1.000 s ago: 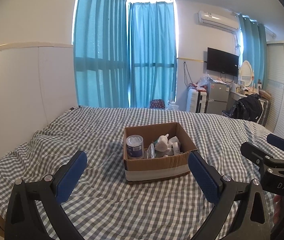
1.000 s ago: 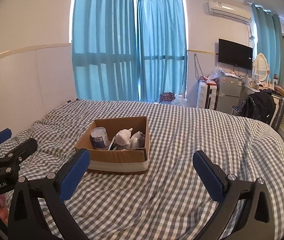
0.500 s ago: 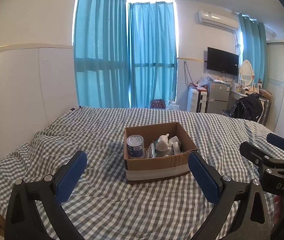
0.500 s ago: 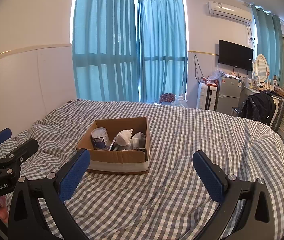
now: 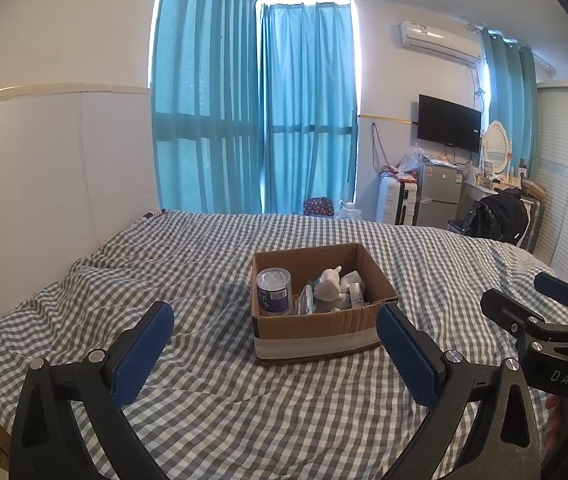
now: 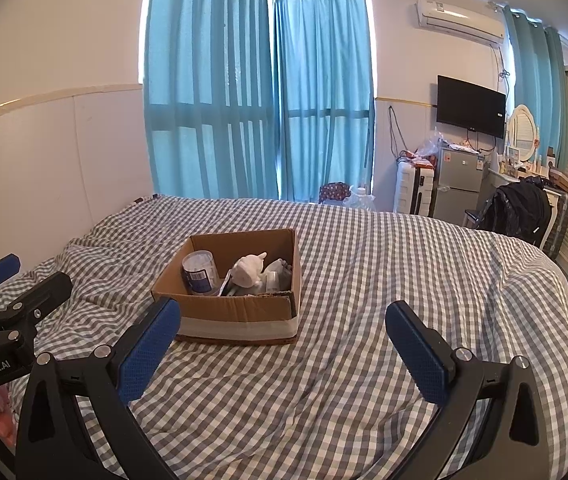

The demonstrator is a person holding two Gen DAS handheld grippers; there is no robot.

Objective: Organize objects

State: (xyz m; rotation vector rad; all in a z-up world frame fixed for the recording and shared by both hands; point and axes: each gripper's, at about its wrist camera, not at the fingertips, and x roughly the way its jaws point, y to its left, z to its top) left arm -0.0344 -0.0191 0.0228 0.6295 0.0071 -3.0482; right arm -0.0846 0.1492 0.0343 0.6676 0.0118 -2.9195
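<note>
An open cardboard box [image 5: 320, 330] sits mid-bed on the grey checked cover; it also shows in the right wrist view [image 6: 240, 312]. Inside are a blue-labelled round tub [image 5: 273, 291], a white figurine [image 5: 329, 283] and several small packets and bottles [image 5: 354, 290]. The tub [image 6: 200, 270] and figurine [image 6: 249, 270] show in the right wrist view too. My left gripper [image 5: 274, 344] is open and empty, short of the box. My right gripper [image 6: 284, 340] is open and empty, just right of the box front. Each gripper appears at the edge of the other's view.
The checked bed cover [image 5: 204, 392] fills the foreground. A white padded wall [image 5: 44, 168] runs along the left. Teal curtains [image 5: 256, 120] hang behind. A suitcase, small fridge [image 5: 442, 196], TV, dressing table and wardrobe stand at the far right.
Both views have shifted only slightly; the box and its contents have not moved, and both grippers stay open.
</note>
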